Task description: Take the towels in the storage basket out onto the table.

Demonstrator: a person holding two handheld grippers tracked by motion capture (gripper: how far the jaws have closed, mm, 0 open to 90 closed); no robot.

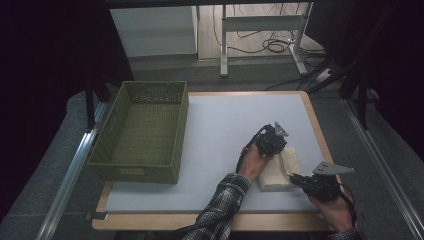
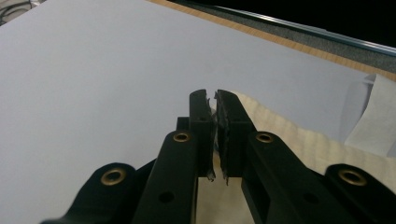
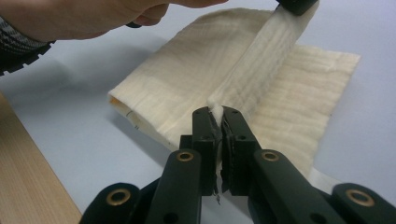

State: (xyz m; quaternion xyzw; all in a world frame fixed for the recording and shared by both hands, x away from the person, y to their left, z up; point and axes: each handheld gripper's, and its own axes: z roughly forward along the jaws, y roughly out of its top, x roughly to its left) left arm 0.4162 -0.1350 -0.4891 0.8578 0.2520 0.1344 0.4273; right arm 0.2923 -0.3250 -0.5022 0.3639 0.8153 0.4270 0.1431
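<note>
The cream cloth lies at the right side of the table, well apart from the green basket. The left gripper and the right gripper both pinch the same raised edge of the cloth (jaws tightly clenched on it). If the hands pull apart unevenly, I think the thin fold can slip out and fall crooked

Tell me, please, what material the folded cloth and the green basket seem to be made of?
Cloth: probably soft cotton gauze or crepe, cream and matte; fine crinkled ribs show, and it drapes limply. Basket: looks woven, wicker or plastic imitation, olive green; a regular weave pattern covers its walls.
</note>
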